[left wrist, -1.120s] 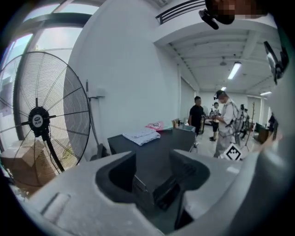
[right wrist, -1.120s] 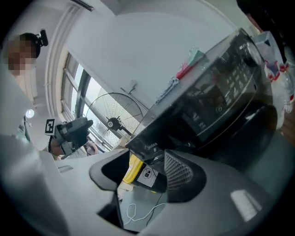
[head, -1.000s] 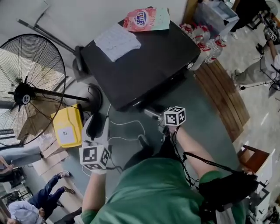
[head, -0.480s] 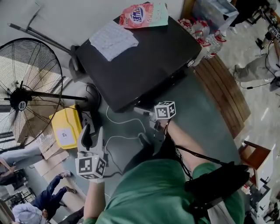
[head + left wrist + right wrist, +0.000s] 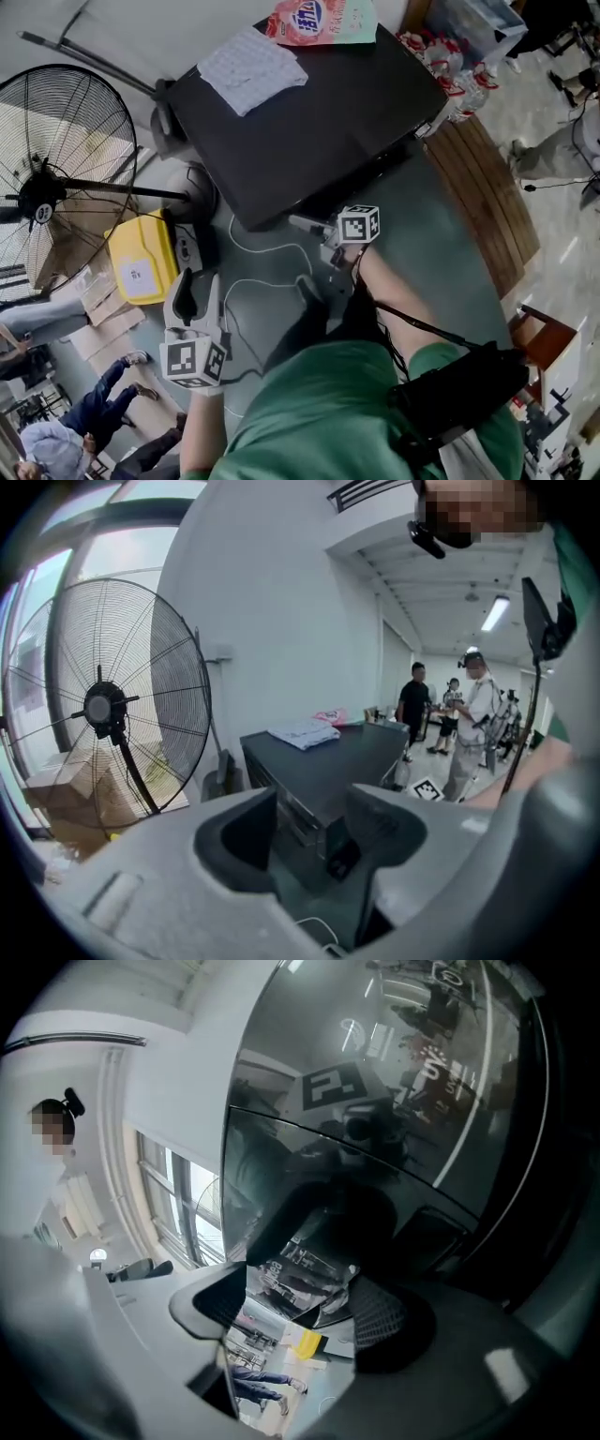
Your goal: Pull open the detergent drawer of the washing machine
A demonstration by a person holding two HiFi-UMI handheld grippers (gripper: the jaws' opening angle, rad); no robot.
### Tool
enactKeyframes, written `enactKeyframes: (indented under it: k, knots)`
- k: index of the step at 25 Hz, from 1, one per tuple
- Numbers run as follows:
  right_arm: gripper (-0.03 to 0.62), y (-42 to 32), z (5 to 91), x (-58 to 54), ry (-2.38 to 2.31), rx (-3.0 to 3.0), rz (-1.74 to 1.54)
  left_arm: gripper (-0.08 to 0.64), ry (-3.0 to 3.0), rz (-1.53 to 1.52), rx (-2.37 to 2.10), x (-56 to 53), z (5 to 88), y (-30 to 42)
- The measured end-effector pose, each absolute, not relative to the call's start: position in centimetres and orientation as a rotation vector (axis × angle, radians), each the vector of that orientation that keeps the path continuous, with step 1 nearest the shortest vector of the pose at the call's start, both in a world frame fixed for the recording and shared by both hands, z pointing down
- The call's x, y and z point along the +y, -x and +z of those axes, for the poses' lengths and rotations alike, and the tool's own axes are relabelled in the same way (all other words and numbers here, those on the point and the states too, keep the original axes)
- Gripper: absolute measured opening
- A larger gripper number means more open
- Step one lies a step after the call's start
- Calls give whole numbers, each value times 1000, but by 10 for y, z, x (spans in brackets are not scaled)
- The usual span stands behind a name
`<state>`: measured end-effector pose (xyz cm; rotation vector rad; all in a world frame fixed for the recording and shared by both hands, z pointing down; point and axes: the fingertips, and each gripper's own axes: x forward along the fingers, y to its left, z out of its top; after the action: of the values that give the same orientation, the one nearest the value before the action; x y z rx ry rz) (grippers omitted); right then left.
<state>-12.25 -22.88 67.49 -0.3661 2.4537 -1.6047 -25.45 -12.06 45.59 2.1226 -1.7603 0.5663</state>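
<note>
At upper centre of the head view, the black washing machine is seen against the wall. A folded cloth and a pink detergent bag are laid on its lid. Right gripper is held level, right at the machine's front upper edge. Its jaws are spread wide and have just been opening. A glossy dark panel edge is seen between the fingers in the right gripper view, with no pad pressed on it. Whether that edge is the detergent drawer cannot be told, and the drawer is not made out separately on the front. Left gripper is held low, well apart from the machine, near the yellow box and the fan. Its jaws are parted with nothing between them.
</note>
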Motion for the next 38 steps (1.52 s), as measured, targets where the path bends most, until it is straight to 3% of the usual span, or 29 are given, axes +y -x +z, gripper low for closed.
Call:
enactKeyframes:
  k: [18,24,38]
  knots:
    - [319,119,675,-228,346,2352,-1591,225,-2071,569,-1726,-87,480,241]
    - [276,110,670,-216,315,2328,-1554,225,-2043,571,-1725,-68,485,243]
    - [276,85,675,-173,297,2293,-1557,225,-2043,528,-1692,-69,489,241]
